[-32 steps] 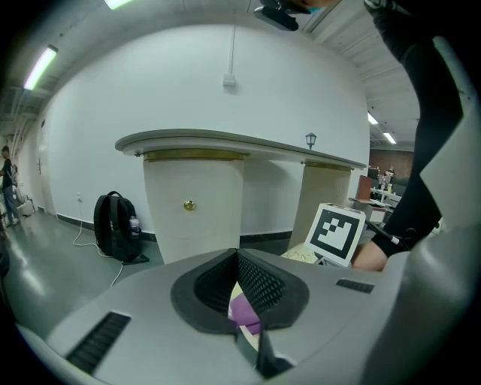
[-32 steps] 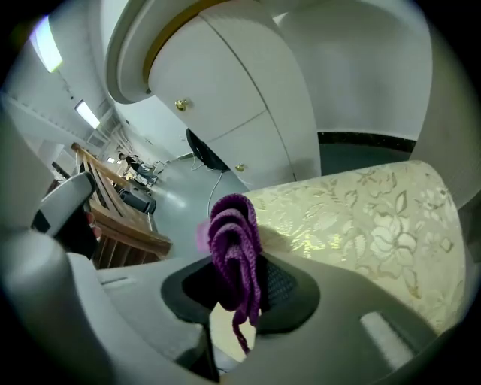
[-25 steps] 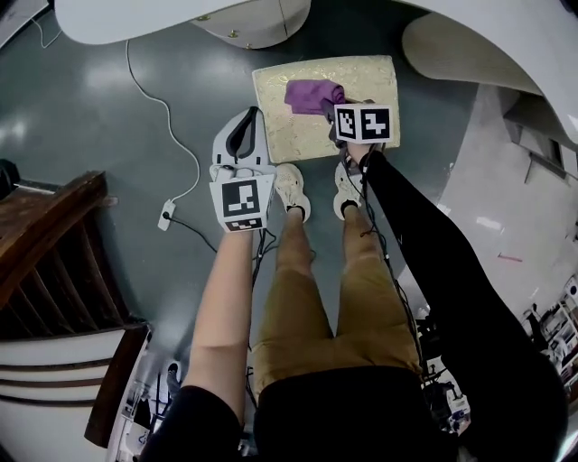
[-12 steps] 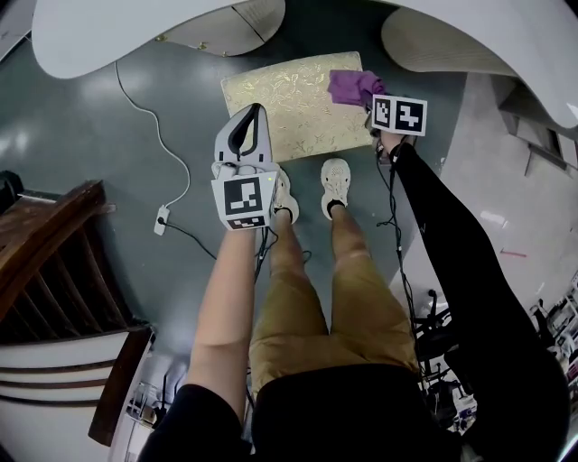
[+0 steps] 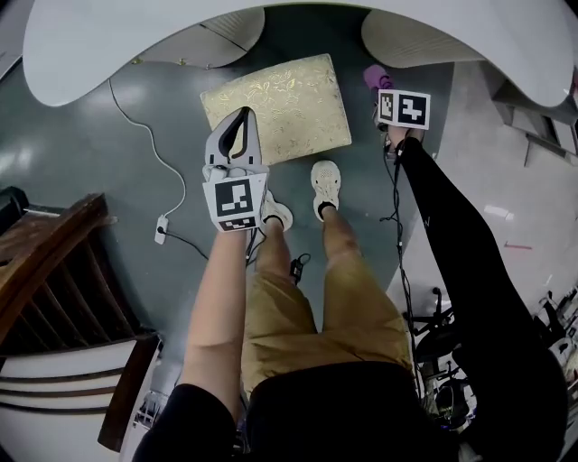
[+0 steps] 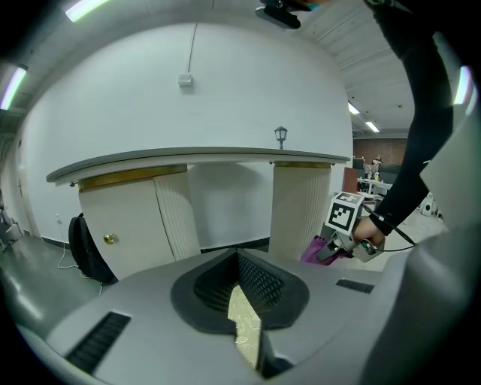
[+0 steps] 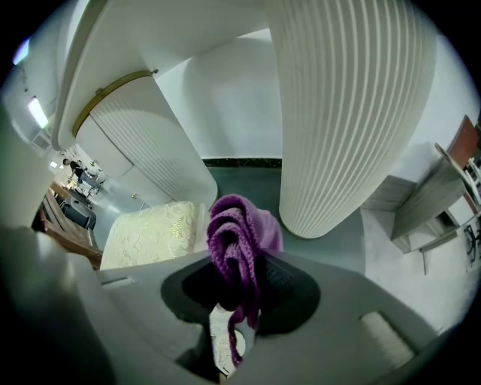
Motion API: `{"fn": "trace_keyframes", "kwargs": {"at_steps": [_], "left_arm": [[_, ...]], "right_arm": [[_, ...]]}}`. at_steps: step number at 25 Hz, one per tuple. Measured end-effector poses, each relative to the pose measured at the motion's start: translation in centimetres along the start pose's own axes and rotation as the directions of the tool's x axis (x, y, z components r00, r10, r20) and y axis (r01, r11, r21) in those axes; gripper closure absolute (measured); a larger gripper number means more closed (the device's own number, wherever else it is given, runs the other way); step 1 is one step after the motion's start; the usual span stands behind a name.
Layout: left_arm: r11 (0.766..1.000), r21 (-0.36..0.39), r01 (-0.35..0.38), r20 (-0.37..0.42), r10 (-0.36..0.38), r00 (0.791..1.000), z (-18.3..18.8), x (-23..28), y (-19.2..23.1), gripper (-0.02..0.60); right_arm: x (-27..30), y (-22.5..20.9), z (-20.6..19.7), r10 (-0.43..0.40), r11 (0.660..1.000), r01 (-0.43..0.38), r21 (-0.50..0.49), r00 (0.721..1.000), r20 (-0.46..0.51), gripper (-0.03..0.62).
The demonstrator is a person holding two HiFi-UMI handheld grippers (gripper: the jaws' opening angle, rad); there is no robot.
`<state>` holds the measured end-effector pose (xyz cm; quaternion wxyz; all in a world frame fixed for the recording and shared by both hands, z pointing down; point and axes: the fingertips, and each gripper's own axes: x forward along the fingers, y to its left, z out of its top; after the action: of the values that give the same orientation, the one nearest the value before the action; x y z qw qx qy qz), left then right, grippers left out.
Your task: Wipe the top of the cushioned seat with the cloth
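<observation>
The cushioned seat (image 5: 275, 108) is a low square pad with a gold leaf pattern, standing on the grey floor; it also shows in the right gripper view (image 7: 154, 233). My left gripper (image 5: 246, 113) hovers over the seat's near left part, jaws together and holding nothing; a strip of the seat (image 6: 244, 323) shows between them. My right gripper (image 5: 384, 86) is off the seat, beyond its right edge, shut on the purple knitted cloth (image 5: 373, 76). The bunched cloth (image 7: 237, 241) hangs from the jaws over the floor. The left gripper view shows the right gripper (image 6: 336, 246) with the cloth (image 6: 316, 250).
A white curved counter (image 5: 181, 27) on fluted white pedestals (image 7: 338, 113) overhangs the seat's far side. The person's feet (image 5: 325, 185) stand just in front of the seat. A white cable with a socket (image 5: 163, 226) lies at left, beside a wooden stair (image 5: 45, 262).
The right gripper has carried the cloth rightward across the seat and off its right edge. The left gripper stays over the seat's near left part.
</observation>
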<state>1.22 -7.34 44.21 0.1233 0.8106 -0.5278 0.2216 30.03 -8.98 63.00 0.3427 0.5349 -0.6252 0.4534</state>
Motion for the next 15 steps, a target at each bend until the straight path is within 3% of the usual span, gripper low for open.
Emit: {"fn": "trace_keyframes", "kwargs": {"at_steps": [5,8,15], "left_arm": [[1.0,0.0,0.0,-0.022,0.0,1.0,-0.5,0.0,0.0,0.574],[1.0,-0.013,0.004,0.003,-0.004,1.0,-0.1,0.0,0.4,0.574],[1.0,-0.019,0.005,-0.009,-0.005,1.0,-2.6,-2.4,3.1,0.574]], "right_arm": [[-1.4,-0.8,-0.9,0.019,1.0,-0.019,0.006,0.999,0.029,0.505],[-2.2,0.0,-1.2,0.044,0.999,-0.043,-0.005,0.998,0.055,0.505],[-3.6,8.4,-1.6,0.196,0.972,-0.173,-0.157,0.97,0.142,0.505]]}}
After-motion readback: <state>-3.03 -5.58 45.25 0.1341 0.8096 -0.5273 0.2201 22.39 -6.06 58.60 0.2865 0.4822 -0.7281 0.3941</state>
